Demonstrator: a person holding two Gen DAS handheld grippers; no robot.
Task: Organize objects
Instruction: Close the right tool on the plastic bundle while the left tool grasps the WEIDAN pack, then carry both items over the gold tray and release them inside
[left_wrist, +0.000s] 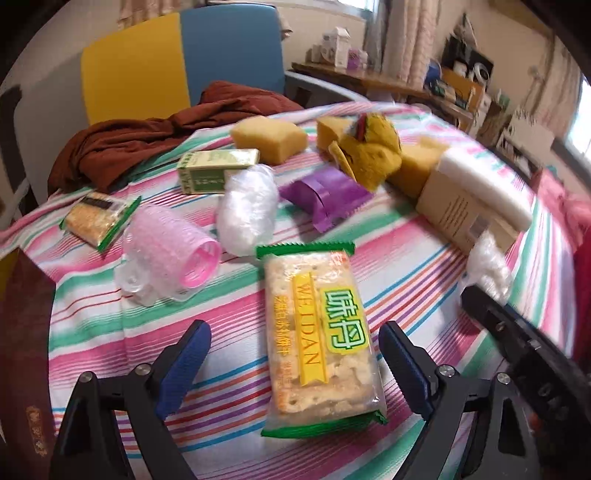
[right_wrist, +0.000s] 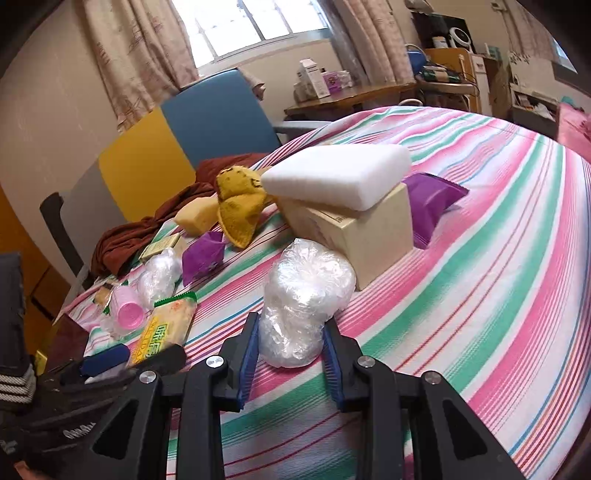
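Between the left gripper's blue ribbed fingers lies the cracker packet, flat on the striped cloth of the worktop; the fingers stand wide on either side, not touching it. The packet's film looks glossy and slick, so a shallow pinch could likely let it slide out, and too hard a squeeze would probably crumble the brittle crackers inside. The right gripper is closed on a crinkled clear plastic bundle, soft and lumpy; its loose wrap may slip or deform in the grip. Just beyond it a white foam block overhangs a cardboard box, and a careless swing could knock it off. Near the packet sits a pink bristly hair roller, easily nudged and round enough to roll.
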